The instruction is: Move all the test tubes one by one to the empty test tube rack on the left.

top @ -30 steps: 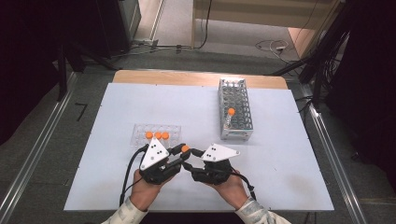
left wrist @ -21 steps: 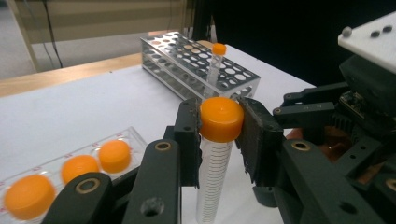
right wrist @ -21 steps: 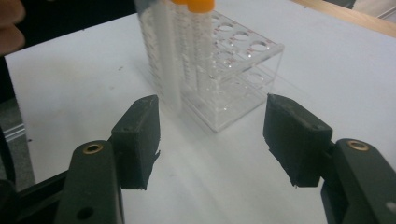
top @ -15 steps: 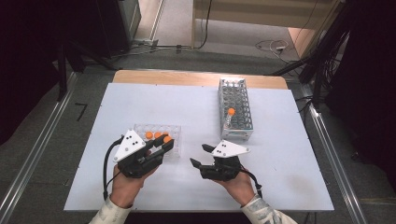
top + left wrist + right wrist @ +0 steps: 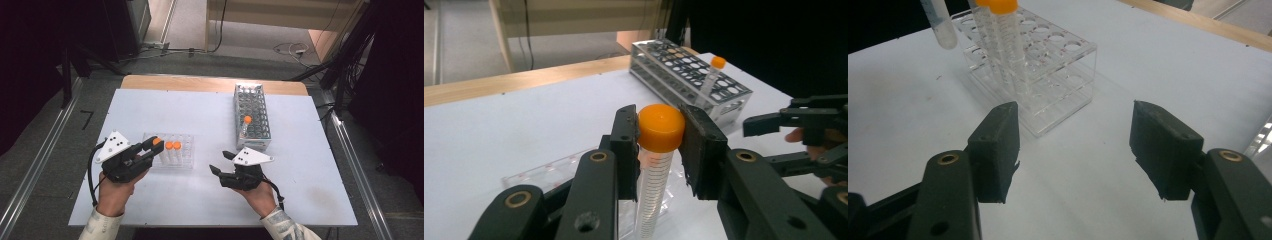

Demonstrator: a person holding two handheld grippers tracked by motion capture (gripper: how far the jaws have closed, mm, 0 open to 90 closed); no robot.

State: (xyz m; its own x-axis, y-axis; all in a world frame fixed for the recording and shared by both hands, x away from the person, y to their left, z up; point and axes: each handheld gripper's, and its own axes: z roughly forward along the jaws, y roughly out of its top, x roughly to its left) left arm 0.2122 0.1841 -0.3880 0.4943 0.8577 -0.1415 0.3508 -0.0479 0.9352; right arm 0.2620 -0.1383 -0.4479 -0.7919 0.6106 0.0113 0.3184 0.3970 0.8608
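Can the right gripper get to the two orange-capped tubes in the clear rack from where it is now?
Probably yes: the right gripper is open, and bare table lies between it and the clear rack.

A clear graduated tube [image 5: 655, 172] with an orange cap [image 5: 660, 127] stands upright, clamped at the cap, lifted above the clear rack [image 5: 181, 156] on the table's left.

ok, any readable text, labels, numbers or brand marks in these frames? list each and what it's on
No readable text in any view.
Tube held in the left gripper: graduation lines printed down its side, any numerals too small to read.
Tubes in the clear rack: the same fine markings, blurred.
Grey plates on the grippers: dark dots, no lettering.
Metal rack: no label visible.
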